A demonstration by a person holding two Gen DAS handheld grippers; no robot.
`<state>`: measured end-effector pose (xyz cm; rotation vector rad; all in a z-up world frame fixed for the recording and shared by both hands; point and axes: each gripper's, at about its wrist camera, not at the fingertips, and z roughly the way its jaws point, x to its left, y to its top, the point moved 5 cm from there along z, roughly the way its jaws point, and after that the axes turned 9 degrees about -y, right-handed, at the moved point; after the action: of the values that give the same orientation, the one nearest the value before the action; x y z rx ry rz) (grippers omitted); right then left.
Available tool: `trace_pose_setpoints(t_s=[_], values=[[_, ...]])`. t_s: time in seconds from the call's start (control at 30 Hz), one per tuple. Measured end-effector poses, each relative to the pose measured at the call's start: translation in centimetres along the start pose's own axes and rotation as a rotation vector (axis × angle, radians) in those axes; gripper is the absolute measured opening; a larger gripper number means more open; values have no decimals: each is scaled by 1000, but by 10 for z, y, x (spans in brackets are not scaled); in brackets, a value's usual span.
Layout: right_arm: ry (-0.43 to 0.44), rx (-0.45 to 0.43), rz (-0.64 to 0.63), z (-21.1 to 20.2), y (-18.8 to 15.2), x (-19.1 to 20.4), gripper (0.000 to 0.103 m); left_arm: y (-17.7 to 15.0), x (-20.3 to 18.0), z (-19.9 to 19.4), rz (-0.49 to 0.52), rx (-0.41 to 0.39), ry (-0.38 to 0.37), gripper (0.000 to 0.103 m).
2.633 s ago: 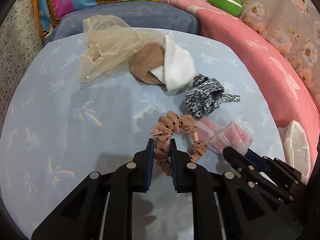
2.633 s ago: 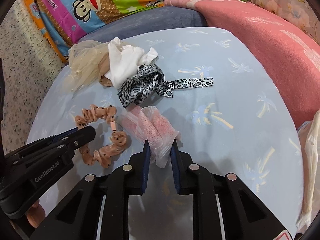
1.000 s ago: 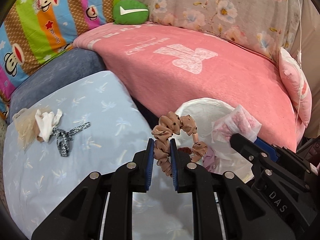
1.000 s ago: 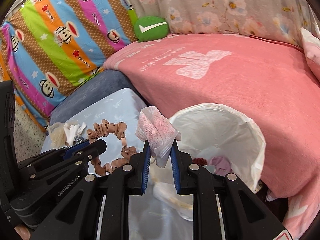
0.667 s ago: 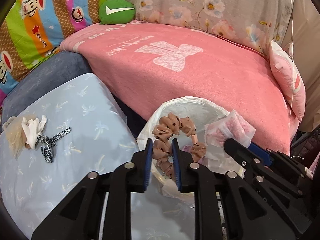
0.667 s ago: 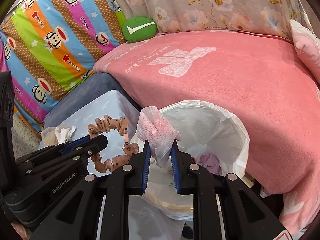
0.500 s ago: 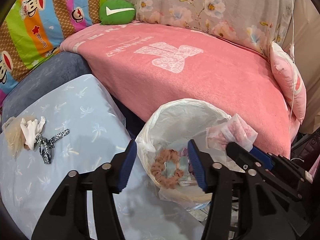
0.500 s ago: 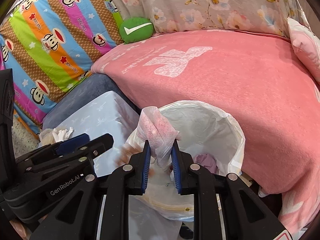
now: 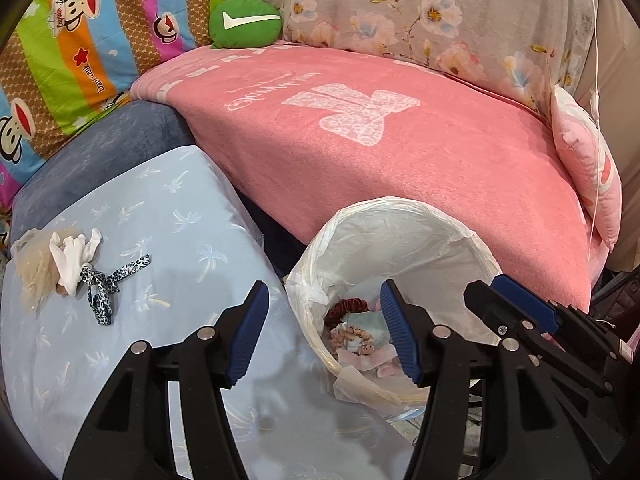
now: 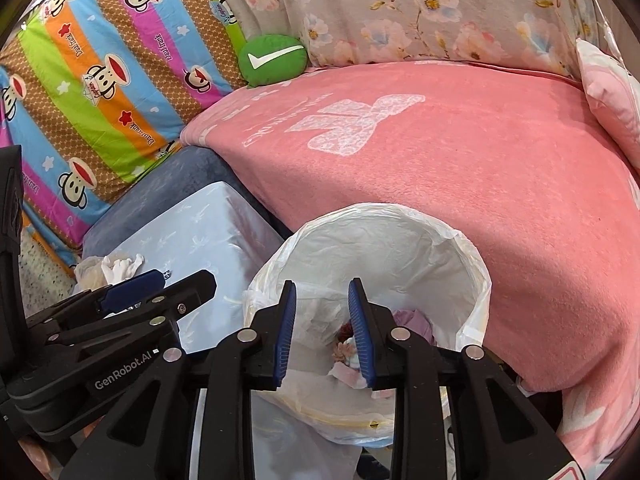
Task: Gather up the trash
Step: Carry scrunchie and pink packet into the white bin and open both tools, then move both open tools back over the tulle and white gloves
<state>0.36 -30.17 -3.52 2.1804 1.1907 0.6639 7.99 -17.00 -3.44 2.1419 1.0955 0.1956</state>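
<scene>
A bin lined with a white bag (image 9: 404, 220) (image 10: 468, 264) stands between the light-blue table and the pink bed. Inside it lie the tan dotted scrunchie (image 9: 352, 336) (image 10: 342, 348), a pink wrapper (image 9: 372, 360) (image 10: 346, 374) and other scraps. My left gripper (image 9: 322, 324) is wide open and empty over the bin's near left rim. My right gripper (image 10: 322, 330) is open and empty above the bin. On the table remain a leopard-print ribbon (image 9: 106, 286), a white cloth (image 9: 74, 254) (image 10: 120, 266) and beige tulle (image 9: 32, 280).
The light-blue table (image 9: 160, 216) lies left of the bin. A pink blanket (image 9: 380, 140) covers the bed behind it, with a green cushion (image 9: 244, 22) and a pink pillow (image 9: 584, 164). A grey-blue cushion (image 9: 104, 148) sits behind the table.
Both grippers carried their items from the table to the bin. The left opened and dropped the scrunchie in; then the right opened and dropped the pink wrapper in.
</scene>
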Motion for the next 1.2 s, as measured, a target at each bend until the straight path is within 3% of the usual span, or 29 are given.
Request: trace_pose_setpoints(t_s=[0.43, 1.2], values=[[22, 2, -43, 0, -1, 23, 28, -3, 17, -8, -39, -11, 20, 56], [79, 25, -153, 6, -13, 100, 28, -20, 90, -32, -166, -37, 86, 56]])
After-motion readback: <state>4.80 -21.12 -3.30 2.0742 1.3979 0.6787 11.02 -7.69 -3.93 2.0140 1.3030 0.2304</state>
